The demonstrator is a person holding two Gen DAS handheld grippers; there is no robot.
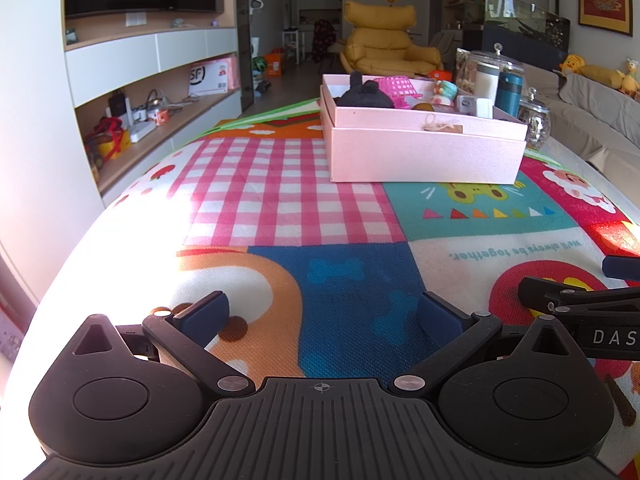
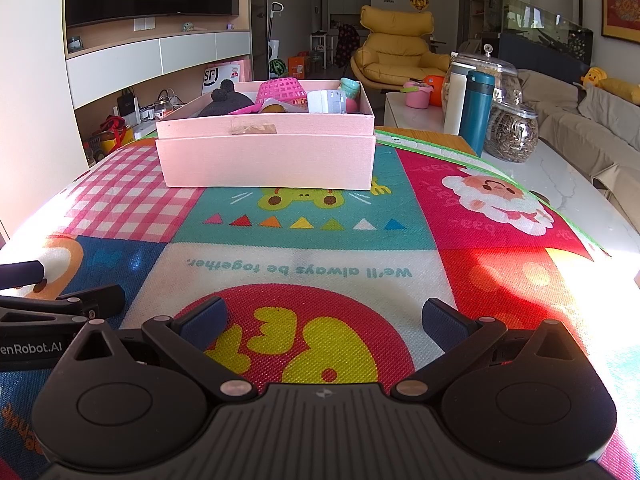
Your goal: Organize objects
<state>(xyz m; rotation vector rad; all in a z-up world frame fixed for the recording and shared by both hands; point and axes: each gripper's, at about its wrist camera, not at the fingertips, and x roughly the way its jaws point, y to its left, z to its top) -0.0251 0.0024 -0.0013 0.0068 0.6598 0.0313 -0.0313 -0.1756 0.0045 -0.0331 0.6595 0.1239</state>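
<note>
Both the left tool [image 1: 322, 316] and the right tool [image 2: 324, 320] hover low over the colourful mat [image 2: 304, 268] on the table [image 2: 572, 184], side by side, jaws spread wide and gripping nothing. The pink box [image 2: 266, 160] sits farther back on the mat, holding a pink basket [image 2: 280, 90], a dark plush toy [image 2: 226, 100] and other small items.

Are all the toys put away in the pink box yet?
Looks nearly done: the pink cardboard box already holds a pink plastic basket and a dark plush toy. Both the left gripper and right gripper are open and empty. No loose toys show on the colourful patchwork mat.
</note>
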